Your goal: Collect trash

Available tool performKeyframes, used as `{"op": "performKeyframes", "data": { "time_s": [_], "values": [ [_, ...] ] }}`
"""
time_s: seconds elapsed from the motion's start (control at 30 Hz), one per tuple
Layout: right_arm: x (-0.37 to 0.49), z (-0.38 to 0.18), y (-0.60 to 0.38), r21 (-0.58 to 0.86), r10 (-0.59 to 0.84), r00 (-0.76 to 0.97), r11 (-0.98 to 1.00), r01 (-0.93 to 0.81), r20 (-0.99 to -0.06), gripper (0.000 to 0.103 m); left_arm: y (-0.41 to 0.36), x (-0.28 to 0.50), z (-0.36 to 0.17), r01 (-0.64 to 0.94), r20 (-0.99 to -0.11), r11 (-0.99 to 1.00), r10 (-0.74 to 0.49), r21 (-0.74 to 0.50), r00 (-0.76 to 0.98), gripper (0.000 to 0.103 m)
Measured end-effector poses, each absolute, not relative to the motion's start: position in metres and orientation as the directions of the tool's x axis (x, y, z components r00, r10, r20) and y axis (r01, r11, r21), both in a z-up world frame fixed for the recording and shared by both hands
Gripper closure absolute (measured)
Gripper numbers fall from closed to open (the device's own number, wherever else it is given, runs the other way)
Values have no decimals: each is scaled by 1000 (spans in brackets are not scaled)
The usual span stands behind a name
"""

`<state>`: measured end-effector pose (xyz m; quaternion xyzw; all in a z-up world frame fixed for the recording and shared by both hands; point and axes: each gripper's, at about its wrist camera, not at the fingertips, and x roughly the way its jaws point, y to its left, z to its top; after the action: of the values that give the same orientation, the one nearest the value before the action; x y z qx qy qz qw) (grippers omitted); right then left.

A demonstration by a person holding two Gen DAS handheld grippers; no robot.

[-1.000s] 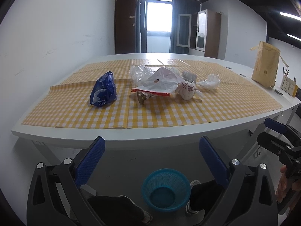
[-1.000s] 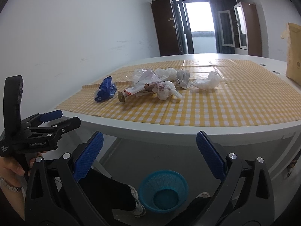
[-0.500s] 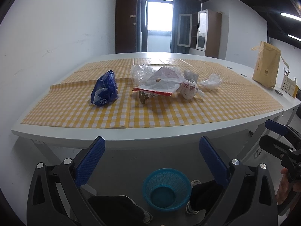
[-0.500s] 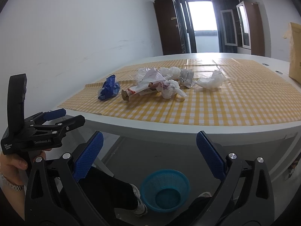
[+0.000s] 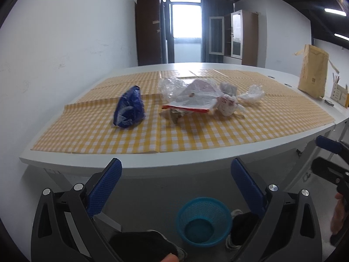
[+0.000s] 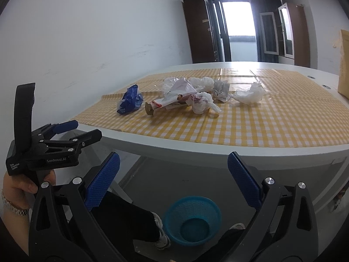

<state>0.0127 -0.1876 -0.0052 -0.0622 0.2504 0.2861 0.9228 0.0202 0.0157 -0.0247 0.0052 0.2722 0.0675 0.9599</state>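
Trash lies on the yellow checked cloth [image 5: 218, 135]: a crumpled blue bag [image 5: 129, 110] at the left, a white wrapper with a red edge [image 5: 194, 100], a clear bag [image 5: 171, 87], a white printed bag [image 5: 228, 107] and a white crumpled bag [image 5: 252, 95]. In the right wrist view the blue bag [image 6: 129, 100] and the white crumpled bag [image 6: 249, 93] show again. A blue mesh basket [image 5: 204, 221] stands on the floor under the table. My left gripper [image 5: 176, 187] and my right gripper [image 6: 173, 175] both hang open and empty below the table's front edge.
The white table edge [image 5: 174, 163] runs right above both grippers. A brown paper bag [image 5: 313, 74] and a small pen box [image 5: 339, 92] stand at the far right. The person's legs and shoes flank the basket [image 6: 192, 220]. A white wall bounds the left side.
Both grippers have risen slightly and moved closer to the table, so the trash looks larger and higher above the edge. Both stay open and empty.
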Motion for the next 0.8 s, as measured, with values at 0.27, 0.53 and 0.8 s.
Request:
{"op": "performKeyframes", "data": {
  "time_s": [0.27, 0.53, 0.8],
  "values": [
    [41, 10, -172, 23, 508, 711, 821, -571, -486, 9, 37, 46, -29, -116, -548, 992, 127, 54, 827, 6],
    [96, 17, -149, 31, 508, 694, 817, -576, -510, 9, 76, 81, -22, -154, -546, 988, 123, -11, 829, 6],
    [149, 27, -110, 4, 500, 673, 804, -595, -545, 12, 108, 129, -25, -184, -595, 983, 136, -20, 792, 6]
  ]
}}
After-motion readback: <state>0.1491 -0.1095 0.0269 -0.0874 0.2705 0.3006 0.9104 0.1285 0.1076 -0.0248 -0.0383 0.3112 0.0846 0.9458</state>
